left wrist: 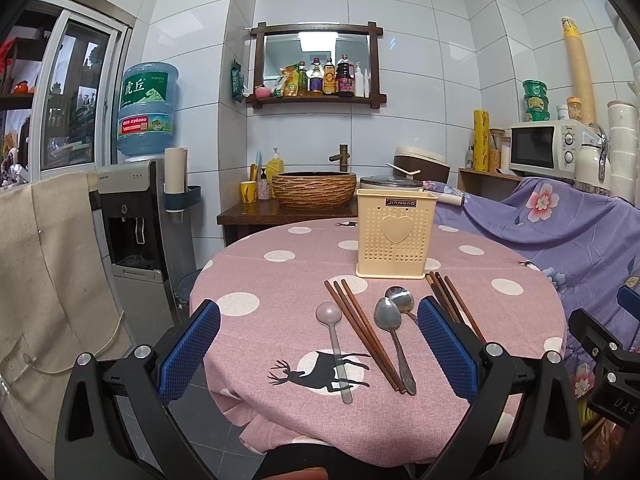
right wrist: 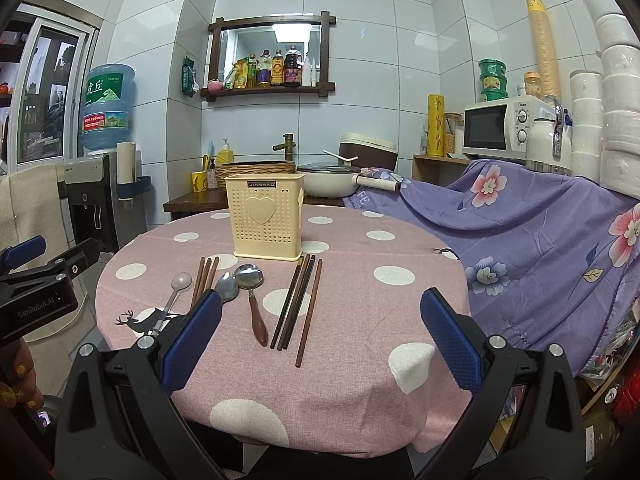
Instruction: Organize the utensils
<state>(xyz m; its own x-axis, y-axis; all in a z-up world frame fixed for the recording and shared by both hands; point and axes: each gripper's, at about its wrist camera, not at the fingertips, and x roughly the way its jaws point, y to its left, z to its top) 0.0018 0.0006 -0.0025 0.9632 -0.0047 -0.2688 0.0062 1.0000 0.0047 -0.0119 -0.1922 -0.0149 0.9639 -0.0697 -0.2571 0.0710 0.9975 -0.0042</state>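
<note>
1. Hovering both claws over the near edge of the round table under its pink polka-dot tablecloth (right wrist: 360, 280); nothing picked up yet by my read.
2. Left gripper (left wrist: 318, 354): jaws spread wide, nothing between them. Right gripper (right wrist: 320, 340): same, released and empty.
3. Target: cream perforated plastic utensil holder with a heart on its front (left wrist: 395, 234), upright at the far middle of the table.
4. Utensils lie flat in front of it, handles toward me:
   - translucent pink plastic spoon (left wrist: 335, 344), furthest left
   - left bundle of brown wooden chopsticks (left wrist: 362, 330), just beside the all-steel spoon (left wrist: 392, 336), tips touching or nearly so
   - steel spoon with a brown wooden handle (right wrist: 252, 300), bowl near the holder
   - right bundle of dark wooden chopsticks (right wrist: 298, 304), one stick splayed off to the right
5. Risks (judgement only):
   - flat steel on soft cloth: pads may pinch fabric and drag the whole layout
   - grabbing a chopstick bundle off-centre could scissor the sticks, dropping one
   - the holder looks light; a slanted insertion could tip it
   - claws sit close; simultaneous reaches to the centre could collide
</note>
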